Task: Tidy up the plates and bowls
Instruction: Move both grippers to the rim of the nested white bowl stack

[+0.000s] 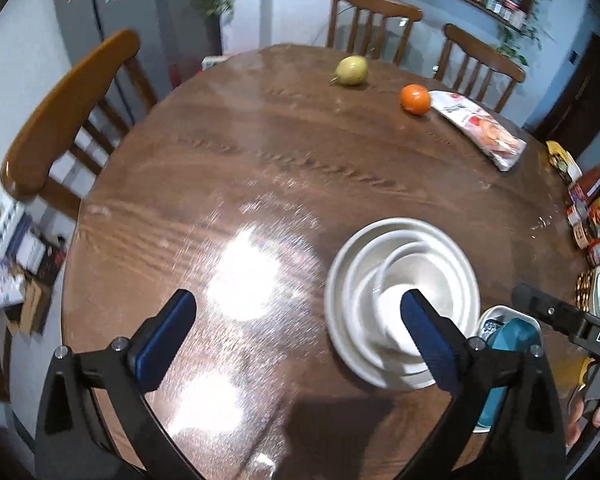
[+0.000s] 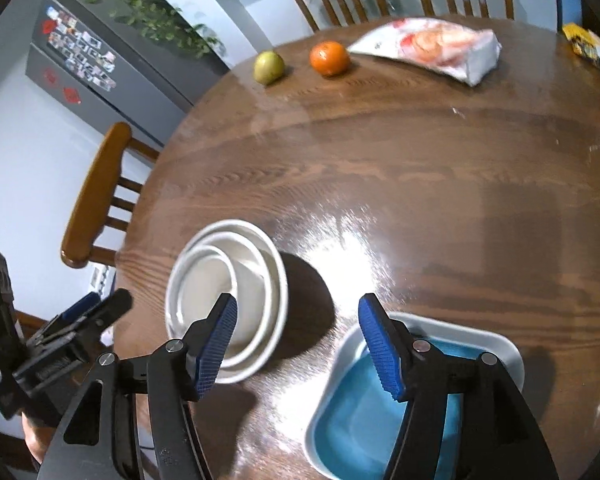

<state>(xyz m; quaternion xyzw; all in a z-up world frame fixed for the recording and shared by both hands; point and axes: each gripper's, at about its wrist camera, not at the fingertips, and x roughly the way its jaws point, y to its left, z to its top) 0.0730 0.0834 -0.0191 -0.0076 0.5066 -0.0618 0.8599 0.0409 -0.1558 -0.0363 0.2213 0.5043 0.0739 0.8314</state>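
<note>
A nest of white bowls stands on the round wooden table; it also shows in the right wrist view. A square blue dish with a white rim sits to its right, partly hidden in the left wrist view. My left gripper is open and empty above the table, its right finger over the bowls. My right gripper is open and empty, between the bowls and the blue dish.
A pear, an orange and a snack bag lie at the far side. Packets and jars crowd the right edge. Wooden chairs ring the table.
</note>
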